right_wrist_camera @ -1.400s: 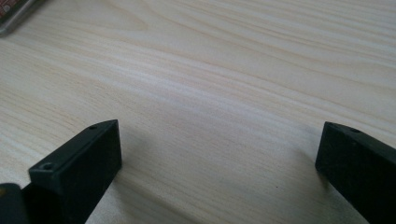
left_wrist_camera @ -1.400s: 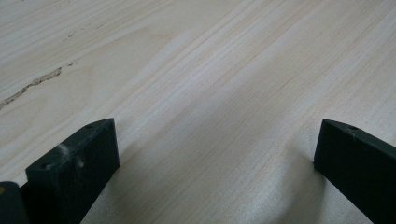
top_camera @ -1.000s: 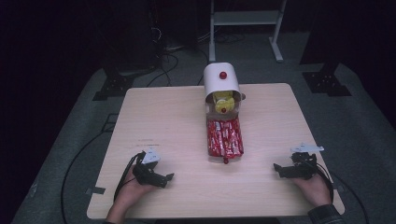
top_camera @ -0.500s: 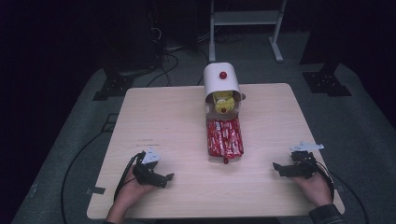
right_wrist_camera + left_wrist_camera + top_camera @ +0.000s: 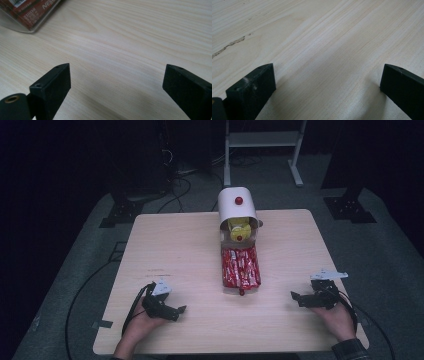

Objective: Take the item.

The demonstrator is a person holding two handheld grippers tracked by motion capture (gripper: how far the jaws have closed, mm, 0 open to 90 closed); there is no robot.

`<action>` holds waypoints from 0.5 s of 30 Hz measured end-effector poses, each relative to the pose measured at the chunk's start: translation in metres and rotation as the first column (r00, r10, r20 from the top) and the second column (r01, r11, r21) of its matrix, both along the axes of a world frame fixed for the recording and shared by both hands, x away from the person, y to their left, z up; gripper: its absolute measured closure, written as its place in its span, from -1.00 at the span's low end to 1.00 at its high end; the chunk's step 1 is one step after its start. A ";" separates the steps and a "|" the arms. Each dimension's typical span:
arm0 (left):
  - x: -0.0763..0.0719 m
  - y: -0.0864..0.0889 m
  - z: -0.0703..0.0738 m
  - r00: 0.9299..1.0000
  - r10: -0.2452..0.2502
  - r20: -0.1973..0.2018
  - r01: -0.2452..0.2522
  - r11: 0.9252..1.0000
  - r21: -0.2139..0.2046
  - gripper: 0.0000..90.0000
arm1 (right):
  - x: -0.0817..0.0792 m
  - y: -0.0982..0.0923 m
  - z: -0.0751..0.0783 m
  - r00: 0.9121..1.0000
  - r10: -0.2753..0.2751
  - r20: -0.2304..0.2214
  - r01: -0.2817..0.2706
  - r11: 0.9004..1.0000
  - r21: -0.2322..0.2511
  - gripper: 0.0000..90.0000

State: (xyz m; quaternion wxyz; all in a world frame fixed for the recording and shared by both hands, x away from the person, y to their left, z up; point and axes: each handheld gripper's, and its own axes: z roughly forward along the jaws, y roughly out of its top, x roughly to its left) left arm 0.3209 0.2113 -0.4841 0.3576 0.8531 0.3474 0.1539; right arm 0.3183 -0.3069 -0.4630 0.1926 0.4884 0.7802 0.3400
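Note:
A white domed container (image 5: pixel 237 207) with a red knob lies on its side at the table's far middle, yellow items (image 5: pixel 238 227) showing in its mouth. In front of it a clear tray (image 5: pixel 241 267) holds red packets; its corner (image 5: pixel 27 12) appears at the upper left of the right gripper view. My left gripper (image 5: pixel 179 310) rests near the front left of the table, open, with bare wood between its jaws (image 5: pixel 327 75). My right gripper (image 5: pixel 295 297) rests at the front right, open and empty (image 5: pixel 116 75), pointing toward the tray.
The light wooden table (image 5: pixel 170 250) stands on a grey floor mat. Black cables trail off the left edge (image 5: pixel 85 285). A white metal stand (image 5: pixel 262 140) and dark equipment bases (image 5: pixel 120 210) are on the floor beyond the far edge.

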 end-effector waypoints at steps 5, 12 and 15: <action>0.000 0.000 0.000 1.000 0.000 0.000 0.000 1.000 0.000 -1.00 | 0.000 0.000 0.002 1.000 0.004 -0.004 -0.003 1.000 0.007 -0.84; 0.000 0.000 0.000 1.000 0.000 0.000 0.000 1.000 0.000 -1.00 | 0.001 0.002 0.005 1.000 0.006 -0.012 -0.006 1.000 0.021 -0.84; 0.000 0.000 0.000 1.000 0.000 0.000 0.000 1.000 0.000 -1.00 | 0.003 0.003 0.008 1.000 0.011 -0.005 -0.010 1.000 0.019 -0.84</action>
